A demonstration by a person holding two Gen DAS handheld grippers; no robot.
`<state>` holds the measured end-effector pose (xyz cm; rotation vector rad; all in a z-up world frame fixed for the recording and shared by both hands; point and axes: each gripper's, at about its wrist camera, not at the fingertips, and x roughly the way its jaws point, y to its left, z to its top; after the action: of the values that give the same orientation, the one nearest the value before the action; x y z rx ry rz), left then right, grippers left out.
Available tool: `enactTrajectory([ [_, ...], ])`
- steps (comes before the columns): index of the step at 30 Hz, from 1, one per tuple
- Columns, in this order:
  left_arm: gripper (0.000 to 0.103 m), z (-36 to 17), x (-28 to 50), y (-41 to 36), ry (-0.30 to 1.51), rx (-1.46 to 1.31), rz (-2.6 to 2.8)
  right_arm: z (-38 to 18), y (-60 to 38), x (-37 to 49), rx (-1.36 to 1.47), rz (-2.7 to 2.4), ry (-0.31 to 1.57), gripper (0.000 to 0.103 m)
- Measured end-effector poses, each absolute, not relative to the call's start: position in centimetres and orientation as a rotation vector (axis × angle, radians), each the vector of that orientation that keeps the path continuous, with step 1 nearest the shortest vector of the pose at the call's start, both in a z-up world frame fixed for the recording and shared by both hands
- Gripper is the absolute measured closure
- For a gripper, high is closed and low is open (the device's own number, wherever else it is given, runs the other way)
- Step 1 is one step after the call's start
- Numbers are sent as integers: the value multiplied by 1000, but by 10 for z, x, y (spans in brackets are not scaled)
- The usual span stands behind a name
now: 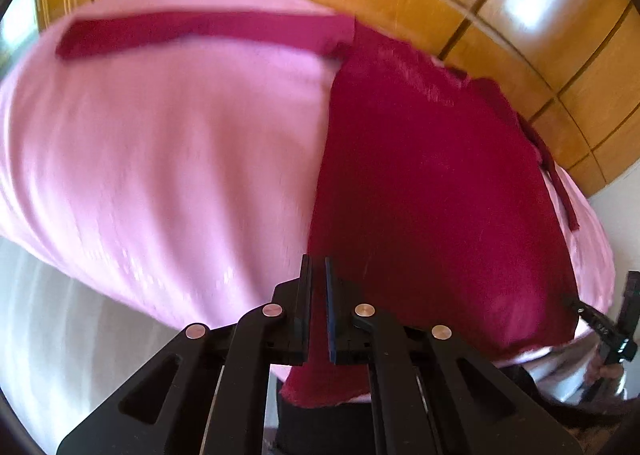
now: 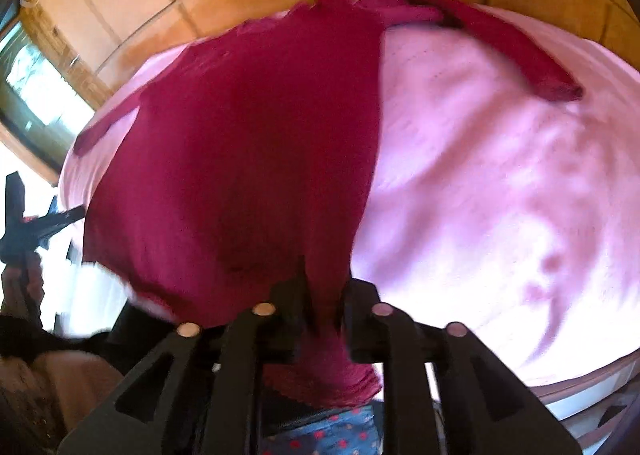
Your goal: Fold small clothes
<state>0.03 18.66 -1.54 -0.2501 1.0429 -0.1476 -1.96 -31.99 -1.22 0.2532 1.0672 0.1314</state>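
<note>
Cloth first: a dark red garment lies spread on a pink-covered surface, its near hem hanging over the front edge. The left hand-held gripper has its fingers pressed together on one near corner; the right hand-held gripper stands partly apart with bunched hem between its fingers, though blur hides whether the pads bite. To fold cleanly, I'd firm up the right pinch, lift both corners level, and carry them together toward the sleeves, keeping the hem taut.

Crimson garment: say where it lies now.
The crimson garment lies spread on the pink cloth, right of centre in the left wrist view, its near hem between the left gripper fingers.
</note>
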Motion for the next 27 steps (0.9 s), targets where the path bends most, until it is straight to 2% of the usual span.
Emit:
enactTrajectory([
  [1,100,-10,4,183,1021,-239,-148,-8,-327,-21,260,104,1047,59],
  [7,100,-6,28,144,996,-217,-229,-4,-392,37,183,-208,925,58],
  [9,100,-9,36,122,1003,-197,-261,-11,-401,59,135,-265,920,54],
  [13,100,-15,54,88,1015,-167,-316,-35,-423,102,83,-334,958,52],
  [15,100,-18,62,75,1023,-171,-342,-41,-436,117,77,-362,965,61],
  [16,100,-20,66,69,1029,-167,-349,-40,-441,117,82,-363,962,82],
  [17,100,-22,69,64,1033,-159,-356,-35,-446,121,78,-371,957,96],
  [19,100,-24,75,50,1034,-133,-369,-18,-456,114,71,-374,923,100],
  [23,98,-32,83,33,1042,-90,-388,21,-475,97,86,-373,845,100],
  [24,76,-33,85,29,1039,-77,-386,33,-482,94,100,-374,821,100],
  [25,59,-33,85,28,1030,-71,-379,42,-486,89,108,-375,804,101],
  [26,33,-31,85,28,1007,-71,-365,56,-495,86,119,-378,780,101],
  [27,28,-28,83,28,961,-75,-348,64,-501,83,132,-382,767,101],
])
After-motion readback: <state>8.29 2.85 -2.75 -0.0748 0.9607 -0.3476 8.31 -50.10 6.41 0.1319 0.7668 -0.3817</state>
